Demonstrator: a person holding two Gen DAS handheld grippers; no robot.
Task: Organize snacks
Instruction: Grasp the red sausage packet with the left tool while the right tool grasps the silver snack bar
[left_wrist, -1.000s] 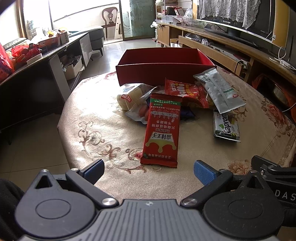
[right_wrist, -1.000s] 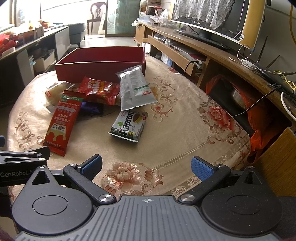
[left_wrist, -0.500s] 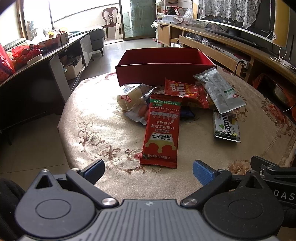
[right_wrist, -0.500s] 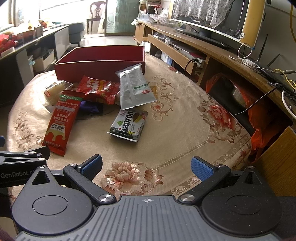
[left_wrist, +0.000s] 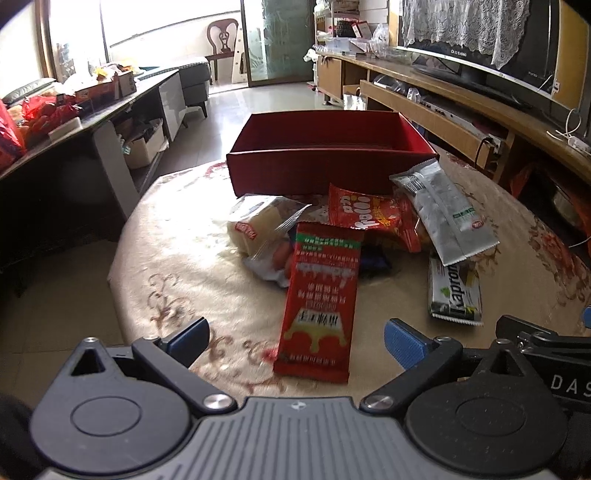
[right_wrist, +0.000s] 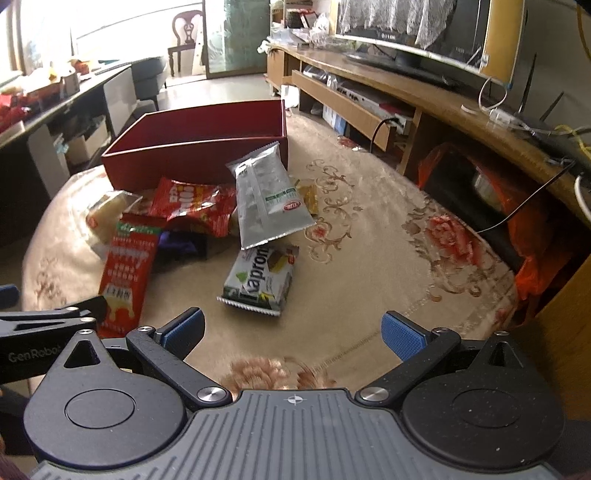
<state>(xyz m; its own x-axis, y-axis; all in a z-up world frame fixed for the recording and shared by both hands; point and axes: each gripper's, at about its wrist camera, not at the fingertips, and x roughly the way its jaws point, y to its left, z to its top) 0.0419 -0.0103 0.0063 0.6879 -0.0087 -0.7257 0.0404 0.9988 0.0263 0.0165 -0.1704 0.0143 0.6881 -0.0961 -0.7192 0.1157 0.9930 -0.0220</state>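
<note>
A pile of snacks lies on a round table with a floral cloth (left_wrist: 177, 258), in front of an open dark red box (left_wrist: 325, 162) (right_wrist: 199, 147). Nearest my left gripper (left_wrist: 295, 339) is a long red packet (left_wrist: 321, 302) (right_wrist: 127, 266), its near end lying between the open blue pads. Behind it sit a clear-wrapped cake (left_wrist: 258, 225), a crumpled red bag (left_wrist: 373, 218) and a silver pouch (left_wrist: 447, 210) (right_wrist: 267, 199). A green and white Kapron wafer pack (right_wrist: 260, 280) (left_wrist: 454, 291) lies just ahead of my open right gripper (right_wrist: 293, 334).
A low TV cabinet (right_wrist: 424, 99) with cables curves along the right. A dark desk (left_wrist: 74, 129) loaded with clutter stands to the left, with tiled floor between. The table edge falls away at the left and near side. Bare cloth (right_wrist: 388, 240) spreads right of the snacks.
Both grippers have moved slightly forward toward the snacks, so the red packet and the wafer pack appear closer. The snacks have not moved and both jaws stay open.
</note>
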